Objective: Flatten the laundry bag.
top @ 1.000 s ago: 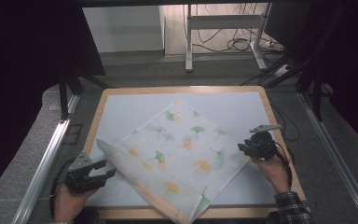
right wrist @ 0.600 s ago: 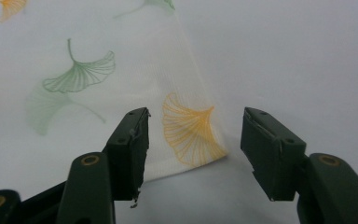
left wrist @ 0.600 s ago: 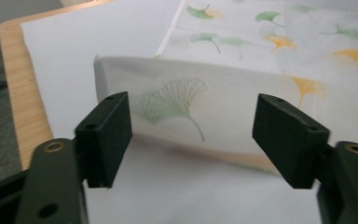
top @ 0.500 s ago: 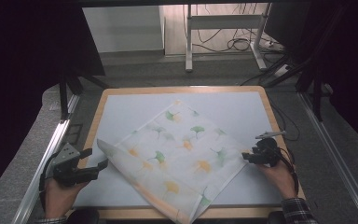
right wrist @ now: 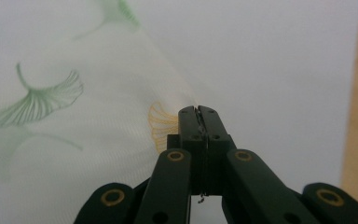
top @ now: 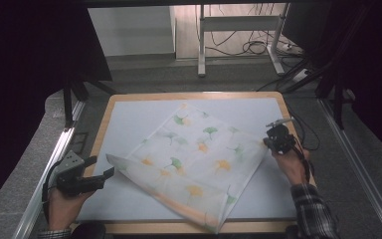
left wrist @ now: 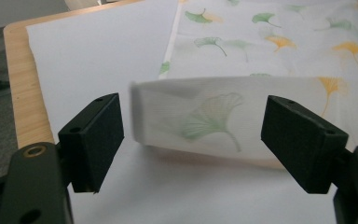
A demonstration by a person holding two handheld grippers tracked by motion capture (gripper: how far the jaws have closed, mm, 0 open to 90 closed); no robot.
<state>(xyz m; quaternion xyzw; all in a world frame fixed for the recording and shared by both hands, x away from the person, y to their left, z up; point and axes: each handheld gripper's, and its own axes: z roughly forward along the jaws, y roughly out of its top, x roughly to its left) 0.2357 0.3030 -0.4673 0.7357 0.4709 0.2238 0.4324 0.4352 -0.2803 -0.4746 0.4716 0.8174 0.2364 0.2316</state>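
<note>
White mat (top: 129,124) on wood-rimmed table (top: 99,144), right gripper (top: 271,142) pinching leaf-print cloth (top: 199,154), left gripper (top: 110,173) wide open.

Between your left claw's (left wrist: 193,144) matt black plastic pads hangs thin, sheer woven cloth (left wrist: 205,119); beneath lies matt white table (left wrist: 98,51), wood-rimmed.

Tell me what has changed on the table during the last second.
The left gripper moved out to the left, then back toward the cloth; its fingers are open at the folded edge. The right gripper stayed shut on the cloth's right corner. The cloth barely shifted.
</note>
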